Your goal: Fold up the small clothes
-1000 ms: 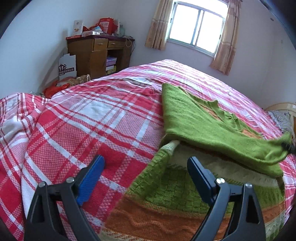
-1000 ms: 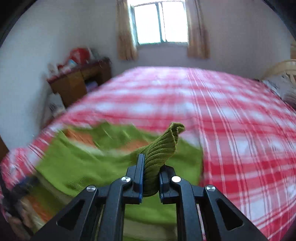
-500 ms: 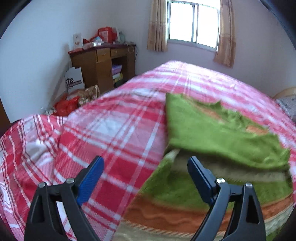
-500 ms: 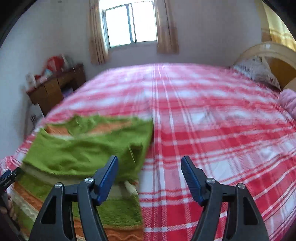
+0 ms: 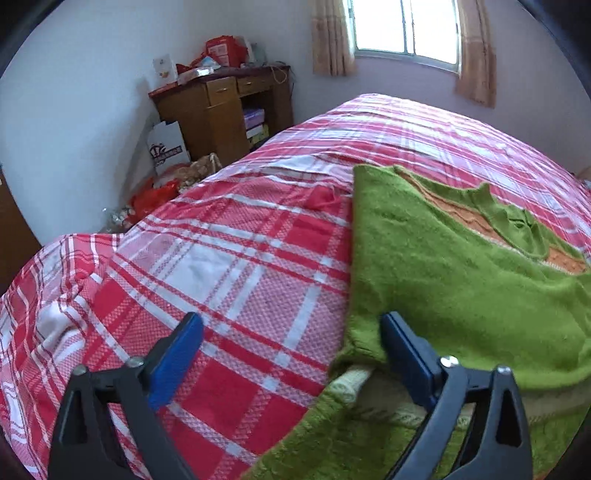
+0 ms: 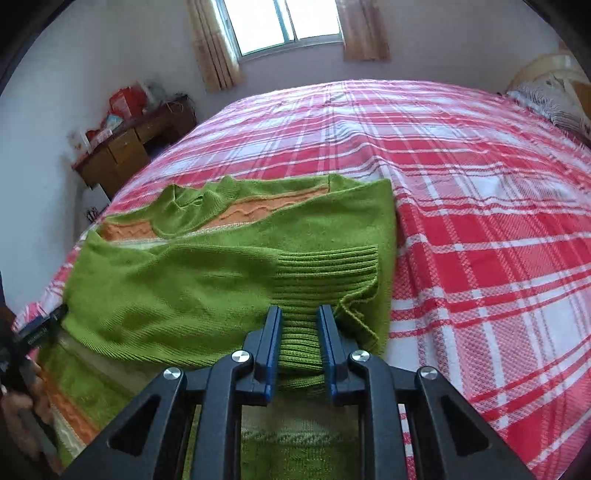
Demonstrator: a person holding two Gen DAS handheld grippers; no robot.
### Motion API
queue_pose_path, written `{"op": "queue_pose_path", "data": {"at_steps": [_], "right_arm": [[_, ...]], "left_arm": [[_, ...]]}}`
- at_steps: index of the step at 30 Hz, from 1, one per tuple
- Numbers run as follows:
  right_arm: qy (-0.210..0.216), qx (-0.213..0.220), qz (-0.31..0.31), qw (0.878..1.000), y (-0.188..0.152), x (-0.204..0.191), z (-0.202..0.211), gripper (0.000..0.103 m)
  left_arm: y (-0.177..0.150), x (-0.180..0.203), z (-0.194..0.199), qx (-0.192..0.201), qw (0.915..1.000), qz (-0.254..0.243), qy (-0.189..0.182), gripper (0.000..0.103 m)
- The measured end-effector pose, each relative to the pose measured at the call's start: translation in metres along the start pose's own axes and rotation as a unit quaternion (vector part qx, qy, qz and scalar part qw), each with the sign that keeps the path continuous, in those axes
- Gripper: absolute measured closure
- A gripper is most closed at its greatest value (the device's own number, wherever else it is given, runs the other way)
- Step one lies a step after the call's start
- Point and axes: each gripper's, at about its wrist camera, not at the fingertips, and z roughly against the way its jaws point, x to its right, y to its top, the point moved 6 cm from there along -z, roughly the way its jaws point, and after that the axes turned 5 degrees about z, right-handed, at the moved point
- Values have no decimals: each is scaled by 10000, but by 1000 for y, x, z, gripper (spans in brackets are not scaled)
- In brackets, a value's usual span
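1. My right gripper (image 6: 300, 325) has its blue jaws drawn narrow around the ribbed cuff (image 6: 325, 273) of a green sweater (image 6: 192, 280). They have just been closing, and the cuff's ribbing sits pinched between them.
2. My left gripper (image 5: 291, 339) stands wide, with nothing between its blue fingers (image 5: 177, 354). One finger is over the bare bedspread; the other rests at the sweater's near left edge, where a folded layer overhangs a cream band.
3. The sweater lies flat on a red and white plaid bedspread (image 6: 480, 229), sleeves folded across the body, orange bands showing near the collar (image 6: 184, 210).
4. Beyond the sweater, the bedspread runs on towards the far wall.
5. A cluttered wooden desk (image 5: 221, 107) stands in the far left corner.
6. A curtained window (image 6: 291, 22) is at the very back.
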Motion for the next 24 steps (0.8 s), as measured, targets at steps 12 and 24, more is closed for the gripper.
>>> {"op": "queue_pose_path", "data": {"at_steps": [12, 24], "right_arm": [[345, 563, 100, 9978, -20, 8, 102, 73], [539, 99, 222, 9982, -163, 22, 224, 31]], "left_arm": [[-10, -43, 73, 331, 9925, -238, -1156, 0], [-77, -90, 154, 460, 9746, -966, -1969, 0]]}}
